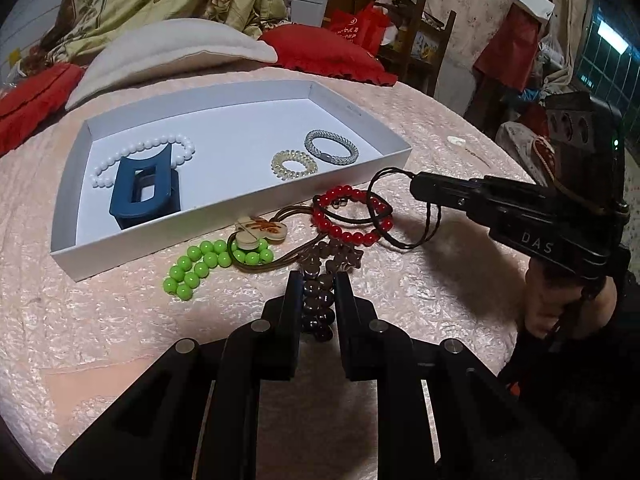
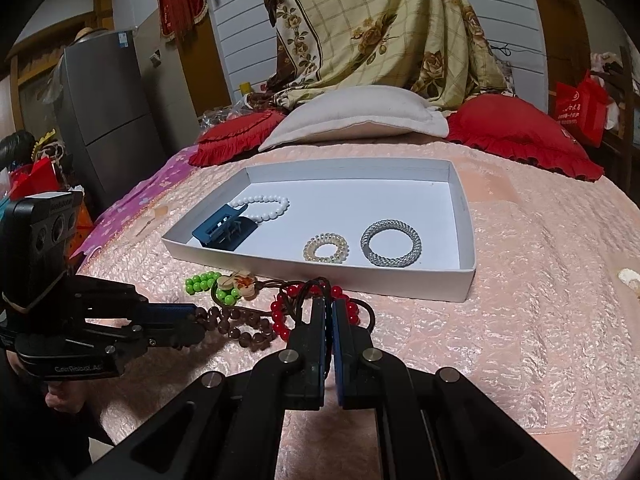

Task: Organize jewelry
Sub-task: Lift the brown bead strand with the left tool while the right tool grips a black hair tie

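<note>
A white tray lies on the pink bedspread. In it are a white bead bracelet, a blue hair claw, a clear coil hair tie and a silver mesh bracelet. In front of the tray lie a green bead bracelet, a red bead bracelet and a wooden pendant on a brown cord. My left gripper is shut on a dark brown bead bracelet. My right gripper is shut on the brown cord, which loops through the red beads.
A white pillow and red cushions lie beyond the tray, with a floral quilt behind. A grey fridge stands at the left. A small white object lies on the bedspread at the right.
</note>
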`<state>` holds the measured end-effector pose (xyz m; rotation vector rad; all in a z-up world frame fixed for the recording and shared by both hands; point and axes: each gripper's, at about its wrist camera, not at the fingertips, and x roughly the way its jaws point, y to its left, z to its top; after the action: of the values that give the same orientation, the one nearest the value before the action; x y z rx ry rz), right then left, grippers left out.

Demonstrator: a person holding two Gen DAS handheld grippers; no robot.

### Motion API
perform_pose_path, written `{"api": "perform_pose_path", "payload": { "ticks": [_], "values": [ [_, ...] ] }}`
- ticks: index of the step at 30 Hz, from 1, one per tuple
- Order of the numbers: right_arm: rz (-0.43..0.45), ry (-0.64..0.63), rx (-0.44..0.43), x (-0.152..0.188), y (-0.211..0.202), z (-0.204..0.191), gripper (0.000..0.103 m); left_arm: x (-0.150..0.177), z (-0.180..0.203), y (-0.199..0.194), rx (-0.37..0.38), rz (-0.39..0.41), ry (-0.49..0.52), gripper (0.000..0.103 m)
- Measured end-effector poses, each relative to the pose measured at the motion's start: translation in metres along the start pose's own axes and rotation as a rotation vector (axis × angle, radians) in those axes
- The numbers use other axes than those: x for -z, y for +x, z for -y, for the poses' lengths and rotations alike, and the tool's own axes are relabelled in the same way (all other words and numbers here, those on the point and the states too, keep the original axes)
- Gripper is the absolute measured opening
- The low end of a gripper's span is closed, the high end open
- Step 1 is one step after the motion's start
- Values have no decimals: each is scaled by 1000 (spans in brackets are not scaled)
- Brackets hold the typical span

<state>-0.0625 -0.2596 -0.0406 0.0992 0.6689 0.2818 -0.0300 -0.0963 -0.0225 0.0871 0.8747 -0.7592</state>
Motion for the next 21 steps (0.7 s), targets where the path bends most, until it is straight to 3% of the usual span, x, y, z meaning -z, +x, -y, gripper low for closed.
{"api": "perform_pose_path", "payload": {
  "ticks": [8,21],
  "values": [
    [-4,-3,-4,0,0,-3,3,0,4,-1,0,-16,-4,14],
    [23,5,-21,-5,-10,-1,3,-1,15,-22,-92,-10,-12,14]
  ]
}}
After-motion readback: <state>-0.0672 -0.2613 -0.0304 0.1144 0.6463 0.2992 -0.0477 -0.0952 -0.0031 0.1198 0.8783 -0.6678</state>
